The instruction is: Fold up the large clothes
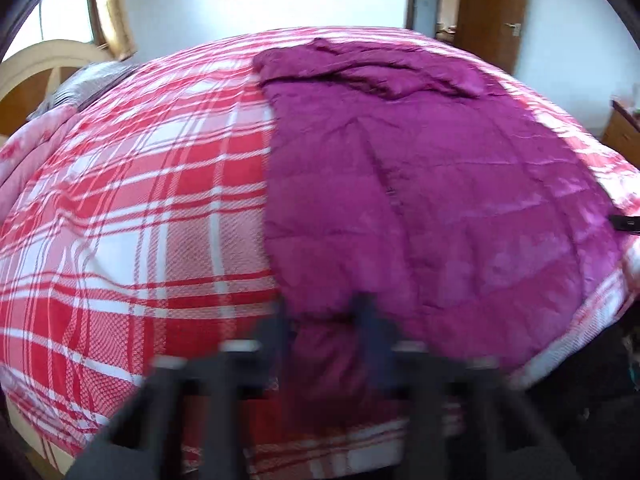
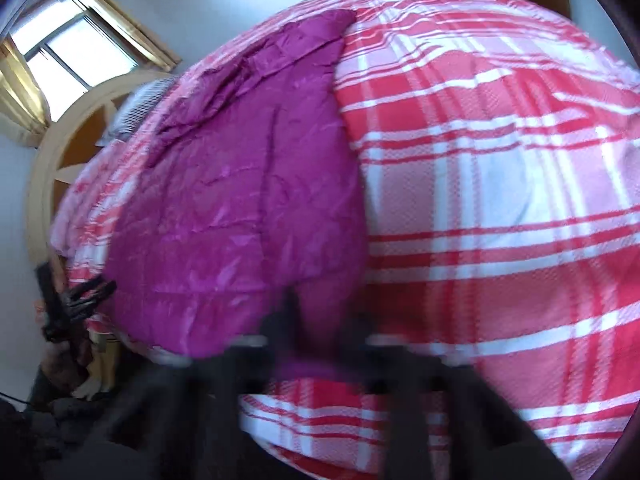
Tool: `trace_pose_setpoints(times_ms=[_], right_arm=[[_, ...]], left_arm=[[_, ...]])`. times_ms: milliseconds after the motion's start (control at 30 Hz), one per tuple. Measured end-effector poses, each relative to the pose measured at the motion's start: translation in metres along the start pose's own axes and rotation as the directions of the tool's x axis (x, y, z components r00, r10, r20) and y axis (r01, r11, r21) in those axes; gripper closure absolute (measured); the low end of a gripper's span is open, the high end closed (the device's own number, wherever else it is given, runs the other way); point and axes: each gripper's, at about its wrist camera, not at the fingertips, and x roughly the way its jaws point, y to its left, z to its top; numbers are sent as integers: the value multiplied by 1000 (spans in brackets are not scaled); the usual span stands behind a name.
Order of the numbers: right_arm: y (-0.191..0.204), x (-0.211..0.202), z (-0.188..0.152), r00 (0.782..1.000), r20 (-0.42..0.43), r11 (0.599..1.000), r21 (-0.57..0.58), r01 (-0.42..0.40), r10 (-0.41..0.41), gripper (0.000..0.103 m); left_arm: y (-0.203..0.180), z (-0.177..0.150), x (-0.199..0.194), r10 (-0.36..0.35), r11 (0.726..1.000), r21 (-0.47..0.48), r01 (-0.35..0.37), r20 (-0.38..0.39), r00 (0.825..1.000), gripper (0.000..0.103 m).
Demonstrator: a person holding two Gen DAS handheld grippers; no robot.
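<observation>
A large magenta quilted garment lies spread on a bed with a red and white plaid cover. Its far end is folded over. My left gripper is at the garment's near hem, fingers on either side of the cloth, blurred by motion. In the right wrist view the same garment lies left of the plaid cover. My right gripper holds the garment's near corner between its fingers, also blurred. The left gripper shows at the garment's other near corner.
A cream headboard and striped pillow sit at the bed's far side under a window. A brown door stands behind the bed. A wooden cabinet is at the right.
</observation>
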Motion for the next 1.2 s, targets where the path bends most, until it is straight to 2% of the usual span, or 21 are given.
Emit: trace_pose_setpoints(times_ms=[67,167,267,300,367,467,533,567,667,700,767,967,1033,1100,1200], right_arm=[[9,-2,-2,1000,1,1000,-28,-6,6,91],[15,-30,-4,994,53,995,-38,-88,90,93],[32,-71,-6,979,129,986,-74,-150,159,93],[40,-89,-7,971,157,981,-94,-168,181,93],[54,-115,-8,955,203,972,-128,-195,218,93],[65,-156,-8,923,285,961,-170,-217,259,93],[69,-174,-1,901,334,957,-187,-223,276,93],[71,-177,4,895,350,956,-194,-220,277,93],[74,-170,40,885,385,962,-180,-205,261,93],[72,-163,55,884,391,964,-165,-206,256,93],[66,-146,87,885,399,970,-141,-199,240,93],[37,-61,189,926,360,992,-3,-124,116,94],[27,-39,210,932,354,994,29,-102,85,94],[16,-12,229,940,339,995,66,-70,43,94],[-1,20,244,953,304,994,111,-24,-11,94]], left_arm=[[-3,2,-15,-36,999,-1,36,31,999,98],[-6,9,-56,-106,994,19,105,119,987,99],[-1,18,-104,-176,984,13,178,220,960,100],[1,22,-126,-203,978,17,206,265,943,100],[6,28,-157,-224,973,23,230,343,913,100],[15,41,-187,-218,971,8,238,430,876,100],[19,58,-188,-219,972,22,235,456,863,100],[20,66,-184,-214,974,28,226,459,862,100],[32,101,-153,-198,977,21,212,454,869,100],[39,116,-137,-206,974,9,225,441,874,100],[51,147,-105,-179,977,-29,209,416,892,100],[67,231,2,-111,988,-74,139,296,949,99],[72,247,36,-92,988,-96,118,241,966,97],[85,258,71,-82,978,-175,110,161,983,97],[101,263,94,-70,965,-243,93,99,993,94]])
